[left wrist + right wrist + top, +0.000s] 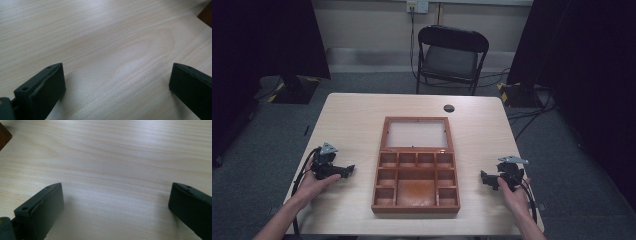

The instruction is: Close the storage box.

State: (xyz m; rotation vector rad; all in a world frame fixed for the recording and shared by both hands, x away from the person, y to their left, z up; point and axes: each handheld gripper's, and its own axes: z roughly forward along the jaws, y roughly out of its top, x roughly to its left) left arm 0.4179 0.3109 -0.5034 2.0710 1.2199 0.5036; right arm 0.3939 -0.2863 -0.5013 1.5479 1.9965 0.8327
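Grey carpet, black curtains and a pale wall with a socket frame a light wooden table [357, 115], seen from above, where a person sits with a two-jaw gripper in each hand. At the table's left edge, the left hand [314, 182] rests on the wood and holds the left gripper [348, 170], whose jaws point toward the middle of the table; its grey three-cornered plate sits on top and a black cable loops down beside the wrist. In the left gripper view, that left gripper [115, 82] has its 2 black jaws set wide apart over bare wood grain with nothing between them, and a brown corner of the box [206, 15] shows at the upper right edge.

At the table's centre lies an open wooden box [416, 170], reddish brown, its lid folded flat away from the person with a pale panel inside. Its tray is split into small compartments around 1 larger one. Behind the box, a small dark round disc [449, 108] is set in the tabletop near the far edge, and a black folding chair [452, 55] stands beyond the table.

At the right, the right hand [512, 192] holds the right gripper [487, 181], pointing inward toward the box and well apart from it. In the right gripper view, the right gripper [113, 202] likewise has its jaws spread wide with nothing between them.
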